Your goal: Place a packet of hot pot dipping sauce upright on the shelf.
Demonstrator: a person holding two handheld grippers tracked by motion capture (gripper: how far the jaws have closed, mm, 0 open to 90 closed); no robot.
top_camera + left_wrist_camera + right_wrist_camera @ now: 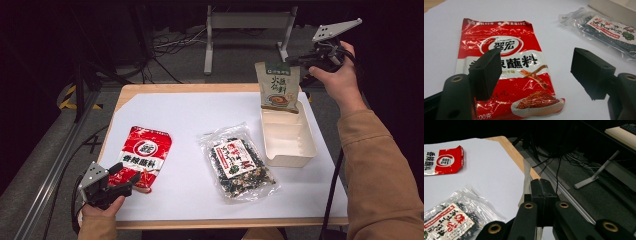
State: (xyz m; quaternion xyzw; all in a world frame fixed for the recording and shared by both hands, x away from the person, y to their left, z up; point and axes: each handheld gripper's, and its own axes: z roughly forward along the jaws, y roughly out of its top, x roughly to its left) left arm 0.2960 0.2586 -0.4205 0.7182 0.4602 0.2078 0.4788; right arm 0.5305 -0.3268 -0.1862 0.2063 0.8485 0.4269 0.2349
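My right gripper (296, 60) is shut on the top corner of a beige and green sauce pouch (278, 86), which hangs upright over the far end of a white open box (290, 159). In the right gripper view the jaws (543, 187) are pressed together on the pouch's thin edge (526, 177). A red seasoning packet (145, 152) lies flat at the near left. My left gripper (127, 175) stands open just at its near end. The left gripper view shows the packet (506, 50) under and ahead of the left gripper (536, 56), whose jaws stand wide apart.
A clear bag of dark dried food (239, 162) with a red and white label lies mid-table between the packet and the box. White paper (190, 115) covers the wooden table. Metal frame legs and cables lie on the floor beyond.
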